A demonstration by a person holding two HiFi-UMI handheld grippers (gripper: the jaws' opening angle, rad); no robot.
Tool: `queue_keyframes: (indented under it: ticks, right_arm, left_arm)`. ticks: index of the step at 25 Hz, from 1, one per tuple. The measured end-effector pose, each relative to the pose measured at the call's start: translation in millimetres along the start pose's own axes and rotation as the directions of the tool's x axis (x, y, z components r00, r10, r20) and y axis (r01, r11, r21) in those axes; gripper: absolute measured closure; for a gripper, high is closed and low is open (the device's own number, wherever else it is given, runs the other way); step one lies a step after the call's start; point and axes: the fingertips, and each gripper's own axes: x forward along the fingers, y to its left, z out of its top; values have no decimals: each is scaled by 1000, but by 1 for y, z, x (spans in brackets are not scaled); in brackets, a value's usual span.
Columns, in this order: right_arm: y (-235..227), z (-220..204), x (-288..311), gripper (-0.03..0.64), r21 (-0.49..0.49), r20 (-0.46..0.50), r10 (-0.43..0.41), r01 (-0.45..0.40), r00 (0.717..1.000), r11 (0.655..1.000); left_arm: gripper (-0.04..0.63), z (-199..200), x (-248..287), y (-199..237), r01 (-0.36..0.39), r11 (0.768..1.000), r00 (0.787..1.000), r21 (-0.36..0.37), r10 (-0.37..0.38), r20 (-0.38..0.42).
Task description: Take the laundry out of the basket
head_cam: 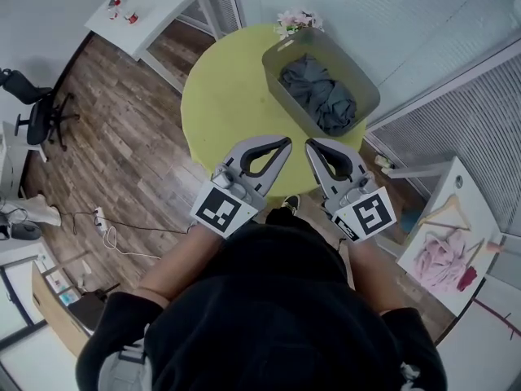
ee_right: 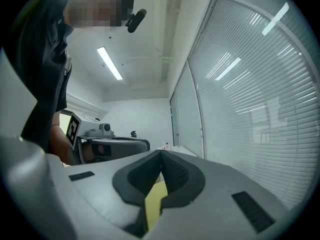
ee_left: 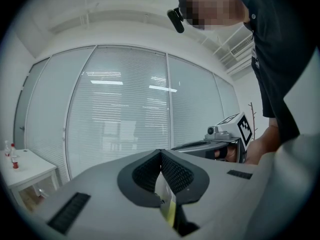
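Laundry (head_cam: 319, 94), a crumpled heap of grey cloth, lay inside the grey basket (head_cam: 368, 94), which stood on the far right part of the round yellow-green table (head_cam: 228, 96), close to its edge. A small bunch of pink flowers (head_cam: 297, 20) sat just beside the basket's far corner.

I held my left gripper (head_cam: 283, 143) and my right gripper (head_cam: 310, 145) side by side over the near edge of the table, both pointing level towards the basket but well short of it, touching nothing. In the left gripper view the two ribbed pads met at their tips with nothing between them, and only a strip of the yellow-green top showed below the join. The right gripper view showed the same: pads pressed together, empty. Each gripper also appeared in the other's view, off to the side, with my hand round its handle.

On the wooden floor to the left stood a black office chair (head_cam: 37, 108), and beyond it a white side table (head_cam: 159, 6) with a few small items on it. At lower right, another white surface carried a pink cloth (head_cam: 440, 259) and a pale hanger (head_cam: 446, 212).
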Motion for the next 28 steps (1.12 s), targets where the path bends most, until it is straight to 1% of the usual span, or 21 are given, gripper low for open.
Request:
queue_keyframes:
  ticks: [8,15,20,28]
  right_arm:
    - [-26,-6,1,595,11,-9,28,-28,1000,1000]
    - [-42,-13,22,595,29,-32,26,-25,999,999]
    - [-49,-18,48,595,21,-52,-10,11,999,1000]
    - [-74,-30,91,594,24,-108,-125,129,986,991]
  left_arm:
    - [586,-4,22,5,-34,999,999,-4,34,-15]
    - [586,-8,35,33,-40,999,999,-17,40,-20]
    - [586,-13,39,62,-7,1000,1000,-21,7,-15]
    - [586,-25,55,114,91,995,996,-37,-91,-11]
